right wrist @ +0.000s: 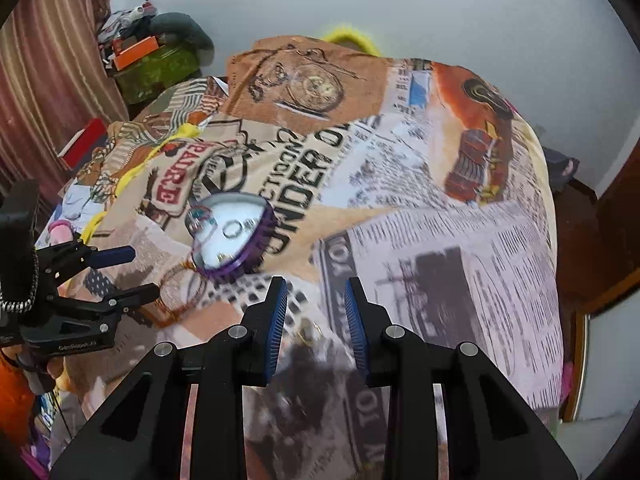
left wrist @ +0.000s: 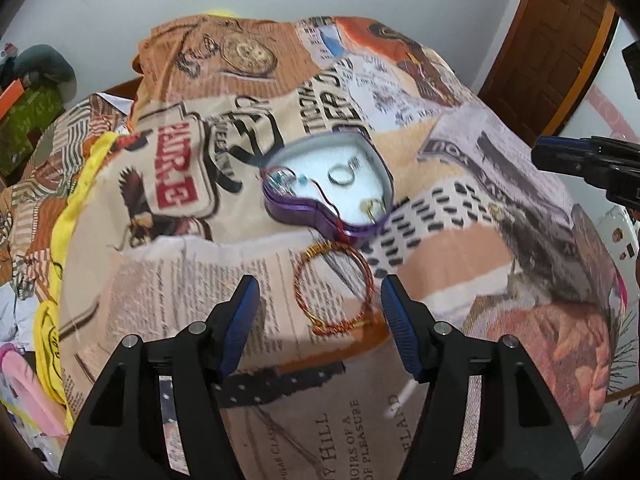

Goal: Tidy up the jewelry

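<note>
Left wrist view. My left gripper (left wrist: 320, 292) points down at the bed (left wrist: 460, 264), whose cover is printed like newspaper. Its fingers (left wrist: 246, 300) stand apart, and a copper-coloured wire bangle (left wrist: 362, 268) lies flat on the cover between their tips, touching neither. Just beyond it sits a purple heart-shaped tin (left wrist: 280, 210), open, with rings and small pieces inside. My right gripper (left wrist: 538, 154) shows at the right edge.

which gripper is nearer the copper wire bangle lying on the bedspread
Left. The left gripper hangs open right over the copper wire bangle; the right gripper is off to its side, empty.
</note>
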Available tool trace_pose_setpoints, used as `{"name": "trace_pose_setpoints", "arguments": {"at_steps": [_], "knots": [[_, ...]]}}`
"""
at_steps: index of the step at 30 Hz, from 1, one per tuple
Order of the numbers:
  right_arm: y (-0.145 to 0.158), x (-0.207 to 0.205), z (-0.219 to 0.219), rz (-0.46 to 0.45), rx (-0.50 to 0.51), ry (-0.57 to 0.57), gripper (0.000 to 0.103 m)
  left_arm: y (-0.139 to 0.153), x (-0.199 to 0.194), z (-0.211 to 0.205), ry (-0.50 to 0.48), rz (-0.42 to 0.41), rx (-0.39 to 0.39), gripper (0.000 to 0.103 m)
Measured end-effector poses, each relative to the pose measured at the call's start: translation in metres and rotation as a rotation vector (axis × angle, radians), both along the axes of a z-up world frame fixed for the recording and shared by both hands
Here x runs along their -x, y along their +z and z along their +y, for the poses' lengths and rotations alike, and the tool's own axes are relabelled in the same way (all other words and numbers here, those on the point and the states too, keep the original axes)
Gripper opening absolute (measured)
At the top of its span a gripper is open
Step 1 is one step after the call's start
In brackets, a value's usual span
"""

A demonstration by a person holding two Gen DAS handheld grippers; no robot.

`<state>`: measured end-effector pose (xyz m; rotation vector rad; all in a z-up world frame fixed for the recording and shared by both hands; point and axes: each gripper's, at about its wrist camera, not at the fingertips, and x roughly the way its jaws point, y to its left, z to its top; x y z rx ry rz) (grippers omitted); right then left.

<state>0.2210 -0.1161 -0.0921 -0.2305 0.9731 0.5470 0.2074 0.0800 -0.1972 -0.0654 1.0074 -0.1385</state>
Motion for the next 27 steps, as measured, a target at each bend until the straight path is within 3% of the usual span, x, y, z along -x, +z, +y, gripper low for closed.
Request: {"name": "trace_pose_setpoints", "arguments": {"at_steps": [10, 13, 20, 27], "knots": [[-0.018, 0.022, -0.017, 0.018, 0.019, 0.014, 0.027, -0.028, -0.002, -0.011, -0.007, 0.045, -0.027, 0.062], [-0.029, 0.025, -0.015, 0.04, 0.029, 0.028, 0.027, -0.032, -0.004, -0.006, 0.004, 0.043, 0.004, 0.063], [-0.049, 0.025, -0.01, 0.074, 0.043, 0.042, 0.027, -0.034, -0.01, -0.01, -0.016, 0.017, -0.028, 0.063], [-0.052, 0.025, -0.002, 0.04, 0.048, 0.06, 0.027, -0.037, -0.012, -0.012, -0.037, -0.014, -0.011, 0.047]]}}
